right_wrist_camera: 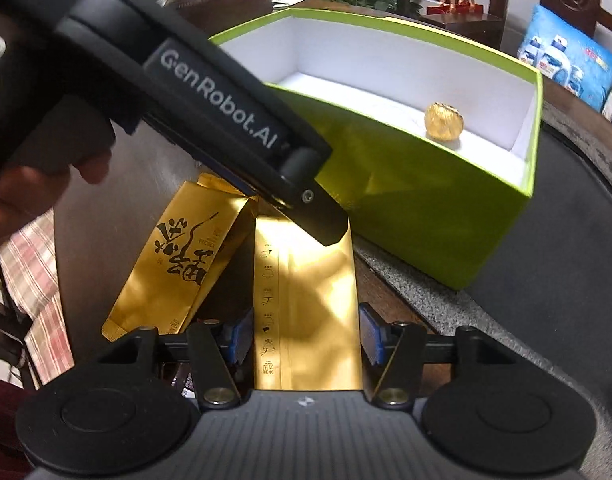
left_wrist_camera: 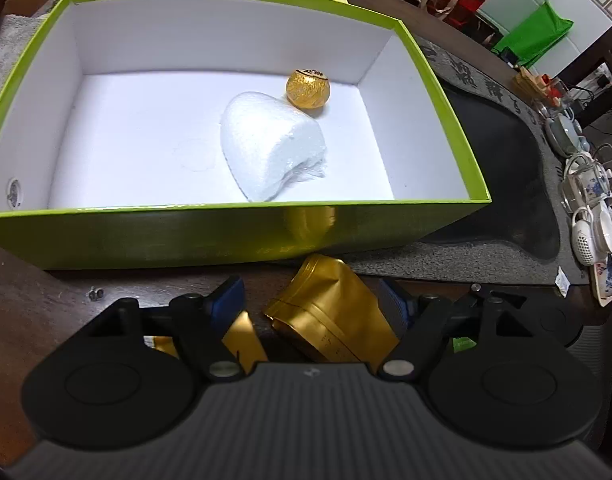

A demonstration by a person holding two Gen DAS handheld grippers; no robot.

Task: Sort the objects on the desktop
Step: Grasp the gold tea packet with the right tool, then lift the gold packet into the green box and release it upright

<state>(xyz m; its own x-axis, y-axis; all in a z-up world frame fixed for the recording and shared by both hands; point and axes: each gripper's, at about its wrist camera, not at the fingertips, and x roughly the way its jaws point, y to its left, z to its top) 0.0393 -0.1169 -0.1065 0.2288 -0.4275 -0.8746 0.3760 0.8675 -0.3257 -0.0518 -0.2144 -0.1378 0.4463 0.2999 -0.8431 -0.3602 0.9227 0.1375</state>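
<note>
Nearest the right wrist lens: the right gripper (right_wrist_camera: 306, 338), jaws parted, blue pads standing either side of a gold foil pouch (right_wrist_camera: 306, 300) that lies flat on the dark table (right_wrist_camera: 146, 168); pads look just beside the pouch edges, but whether they press on it cannot be told. A second gold pouch (right_wrist_camera: 174, 264) with large black calligraphy lies just left of the first, tilted, their upper ends close together. The left gripper's black body crosses the right wrist view from upper left, a hand (right_wrist_camera: 46, 184) on its handle, one finger reaching down over the top of the flat pouch. Left wrist view: left gripper (left_wrist_camera: 309, 300) with jaws apart, a crumpled pouch end between them, the right pad near the foil, the left one clear of it; no firm pinch visible. Beyond the pouches stands a lime-green box (left_wrist_camera: 226, 236), open, white inside, its near wall just past the pouch tips. Inside it: a white foam-wrapped bundle (left_wrist_camera: 270, 144) near the middle, and a gold foil ball (left_wrist_camera: 307, 90) touching its far side. Box sits partly on a grey stone tea tray (left_wrist_camera: 501, 184); a cluster of white teaware (left_wrist_camera: 589, 208) along the tray's right edge
</note>
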